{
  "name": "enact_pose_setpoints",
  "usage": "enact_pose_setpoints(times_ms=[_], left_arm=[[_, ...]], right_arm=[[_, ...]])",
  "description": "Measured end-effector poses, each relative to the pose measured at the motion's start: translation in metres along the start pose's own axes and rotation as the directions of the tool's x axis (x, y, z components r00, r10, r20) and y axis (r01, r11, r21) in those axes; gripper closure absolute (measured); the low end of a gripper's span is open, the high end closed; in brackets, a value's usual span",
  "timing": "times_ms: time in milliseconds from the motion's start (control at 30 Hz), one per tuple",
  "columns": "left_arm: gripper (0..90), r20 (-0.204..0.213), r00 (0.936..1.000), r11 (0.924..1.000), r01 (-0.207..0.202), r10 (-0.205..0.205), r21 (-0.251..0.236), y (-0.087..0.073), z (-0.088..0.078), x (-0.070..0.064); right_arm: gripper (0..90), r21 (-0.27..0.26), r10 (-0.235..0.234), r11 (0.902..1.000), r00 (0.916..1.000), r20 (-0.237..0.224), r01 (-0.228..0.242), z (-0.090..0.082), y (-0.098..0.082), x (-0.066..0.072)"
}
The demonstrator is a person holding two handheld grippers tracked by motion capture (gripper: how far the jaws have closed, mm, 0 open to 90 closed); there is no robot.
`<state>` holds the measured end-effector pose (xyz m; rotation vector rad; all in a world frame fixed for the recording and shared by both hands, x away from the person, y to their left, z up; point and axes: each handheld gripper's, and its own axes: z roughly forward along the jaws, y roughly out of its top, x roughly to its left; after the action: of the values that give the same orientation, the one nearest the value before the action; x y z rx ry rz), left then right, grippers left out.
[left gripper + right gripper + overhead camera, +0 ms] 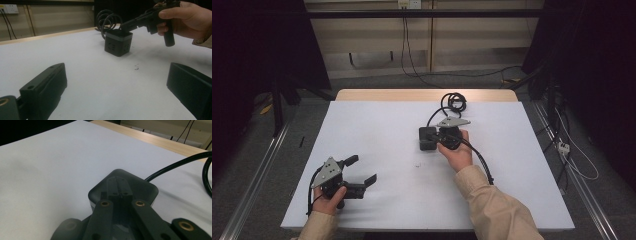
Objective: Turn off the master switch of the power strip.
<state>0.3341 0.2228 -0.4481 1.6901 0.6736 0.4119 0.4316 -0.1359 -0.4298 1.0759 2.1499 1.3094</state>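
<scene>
The black cube (427, 138), cable (453, 101) coiled behind it, stands mid-table. The right gripper (119, 187) rests its jaws, pressed together, on the cube's top. Risk: downward or sideways pressure could tip or slide the cube. The left gripper (362, 170), jaws apart and empty, sits well clear.
</scene>
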Motion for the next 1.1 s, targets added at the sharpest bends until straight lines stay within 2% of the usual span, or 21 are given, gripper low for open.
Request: enact_pose_setpoints(times_ms=[767, 833, 1100], left_arm=[[2.8, -0.006, 1.0000, 1.0000, 0.001, -0.001, -0.002, 0.0003, -0.0006, -0.0014], [2.8, 0.003, 1.0000, 1.0000, -0.006, 0.006, 0.000, 0.0004, -0.0002, -0.0009], [2.8, 0.000, 1.0000, 0.9999, -0.010, 0.010, -0.001, 0.0007, -0.0007, -0.0010]], right_arm=[[90.0, -0.005, 0.000, 1.0000, 1.0000, 0.003, 0.000, 0.0016, -0.0005, 0.0006], [90.0, -0.005, 0.003, 1.0000, 1.0000, 0.002, -0.003, 0.0016, -0.0006, 0.0003], [90.0, -0.003, -0.022, 0.9998, 0.9997, 0.013, 0.022, 0.0020, -0.0013, 0.0023]])
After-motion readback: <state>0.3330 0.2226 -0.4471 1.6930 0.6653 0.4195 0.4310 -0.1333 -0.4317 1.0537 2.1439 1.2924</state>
